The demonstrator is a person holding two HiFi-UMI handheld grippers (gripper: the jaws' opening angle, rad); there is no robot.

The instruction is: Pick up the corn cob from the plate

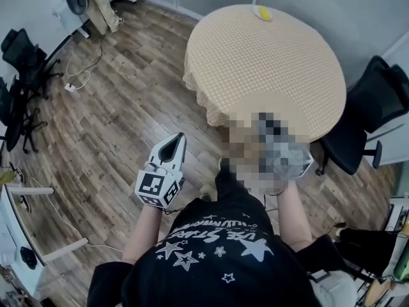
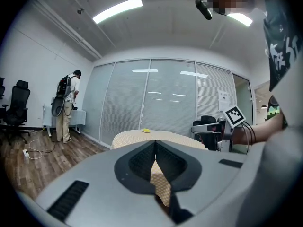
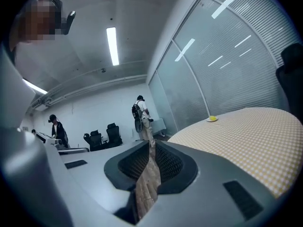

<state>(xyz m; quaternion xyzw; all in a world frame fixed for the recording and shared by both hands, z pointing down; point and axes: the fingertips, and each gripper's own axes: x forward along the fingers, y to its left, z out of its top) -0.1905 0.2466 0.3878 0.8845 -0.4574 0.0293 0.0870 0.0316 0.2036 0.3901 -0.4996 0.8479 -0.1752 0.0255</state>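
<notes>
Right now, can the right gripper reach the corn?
Probably not yet: the corn sits at the far edge of the table, the right gripper at the near side, jaws shut. Nothing stands between.

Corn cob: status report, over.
Left gripper shut, empty; right gripper shut, empty. Corn cob on plate, far edge of table, untouched. Nothing else on it.

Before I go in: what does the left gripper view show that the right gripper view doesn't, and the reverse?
Only the left gripper view: the right gripper. Only the right gripper view: a second person at far left. Both: the round table, the corn cob on its plate at the far edge, a person with a backpack, own jaws shut and empty.
</notes>
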